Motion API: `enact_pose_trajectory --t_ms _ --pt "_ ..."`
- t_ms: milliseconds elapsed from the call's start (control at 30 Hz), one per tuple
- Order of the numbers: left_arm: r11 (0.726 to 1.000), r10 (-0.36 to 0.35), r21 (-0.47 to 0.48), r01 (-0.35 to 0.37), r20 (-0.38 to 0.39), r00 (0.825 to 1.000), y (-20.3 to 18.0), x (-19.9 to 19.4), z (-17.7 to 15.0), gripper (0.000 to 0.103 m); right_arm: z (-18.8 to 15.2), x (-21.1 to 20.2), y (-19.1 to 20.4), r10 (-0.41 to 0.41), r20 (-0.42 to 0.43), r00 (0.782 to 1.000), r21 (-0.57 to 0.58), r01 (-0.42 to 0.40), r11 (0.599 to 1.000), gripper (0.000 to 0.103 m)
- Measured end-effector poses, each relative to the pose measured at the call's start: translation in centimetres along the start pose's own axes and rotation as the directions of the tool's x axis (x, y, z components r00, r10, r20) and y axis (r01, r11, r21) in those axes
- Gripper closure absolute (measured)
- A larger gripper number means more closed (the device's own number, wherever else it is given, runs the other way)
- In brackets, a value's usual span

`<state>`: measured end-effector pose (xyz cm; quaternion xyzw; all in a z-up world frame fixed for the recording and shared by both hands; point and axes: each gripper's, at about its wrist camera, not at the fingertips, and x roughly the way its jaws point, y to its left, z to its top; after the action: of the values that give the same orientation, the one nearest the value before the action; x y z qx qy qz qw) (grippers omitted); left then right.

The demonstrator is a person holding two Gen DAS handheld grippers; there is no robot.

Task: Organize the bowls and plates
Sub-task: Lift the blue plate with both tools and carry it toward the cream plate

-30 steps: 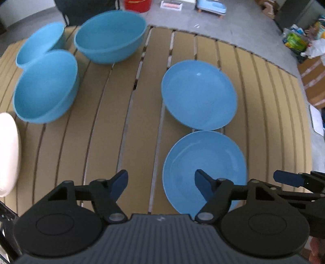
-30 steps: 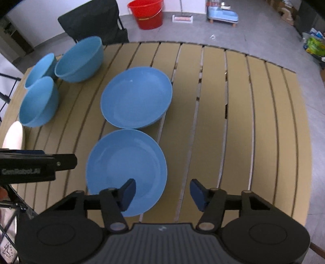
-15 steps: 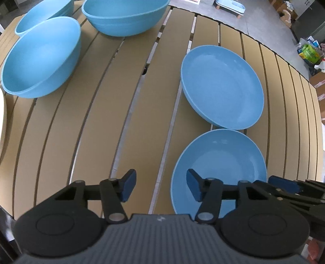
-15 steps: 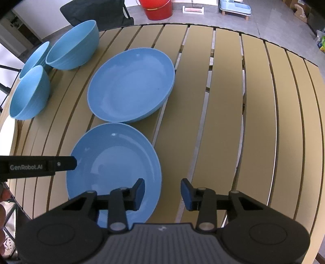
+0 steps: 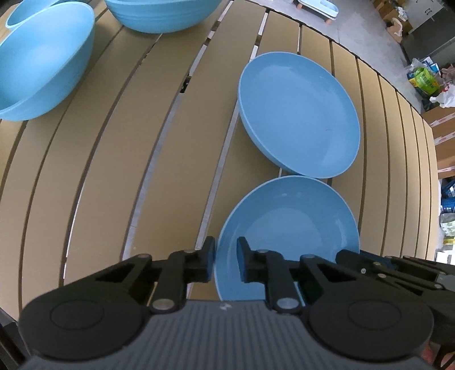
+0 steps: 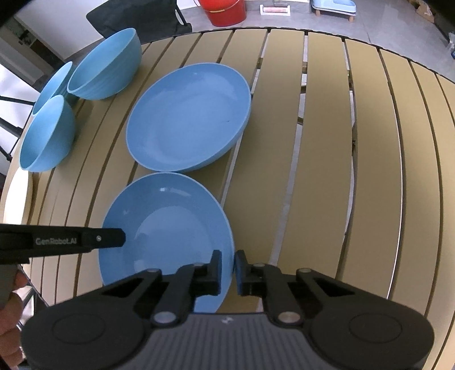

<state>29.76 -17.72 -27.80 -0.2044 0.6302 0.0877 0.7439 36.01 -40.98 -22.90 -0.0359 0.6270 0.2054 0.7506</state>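
Two blue plates lie on the slatted wooden table (image 5: 113, 170). The near plate (image 5: 290, 227) (image 6: 170, 222) is flanked by both grippers. My left gripper (image 5: 226, 253) points steeply down with its jaws closing on the plate's left rim, one pad outside and one inside. My right gripper (image 6: 227, 264) is shut on the right rim. The left gripper's finger (image 6: 113, 237) also shows in the right wrist view, lying over the plate's left edge. The far plate (image 5: 298, 113) (image 6: 187, 119) sits just behind, touching or nearly touching the near one.
Three blue bowls cluster at the far left: a large one (image 6: 105, 68), a middle one (image 6: 48, 136) and one behind (image 6: 54, 85). A red bucket (image 6: 223, 11) and black chair (image 6: 136, 17) stand beyond the table. A hand (image 6: 11, 313) is at lower left.
Both grippers have sunk toward the near plate, and their jaws have narrowed from wide apart to gripping its opposite rims. The plates and bowls have not moved.
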Motion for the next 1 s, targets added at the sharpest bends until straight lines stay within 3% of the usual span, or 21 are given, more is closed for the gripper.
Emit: enact_pose_trajectory --t_ms 133,600,1000 --pt "1.000 0.002 -0.011 -0.002 -0.001 1.000 0.3 0.1 -0.2 0.091 0.0 0.1 -0.3 0.000 0.010 1.000 -0.010 0.000 1.000 0.099" --pt "0.999 0.017 -0.028 -0.016 0.033 0.999 0.6 -1.2 -0.6 0.091 -0.1 -0.5 0.3 0.006 0.025 1.000 -0.049 -0.005 0.999 0.100" --pt "0.997 0.032 -0.076 -0.026 0.084 0.996 3.7 -4.2 -1.9 0.091 0.1 -0.8 3.1 0.015 0.031 0.999 -0.089 -0.012 0.996 0.100"
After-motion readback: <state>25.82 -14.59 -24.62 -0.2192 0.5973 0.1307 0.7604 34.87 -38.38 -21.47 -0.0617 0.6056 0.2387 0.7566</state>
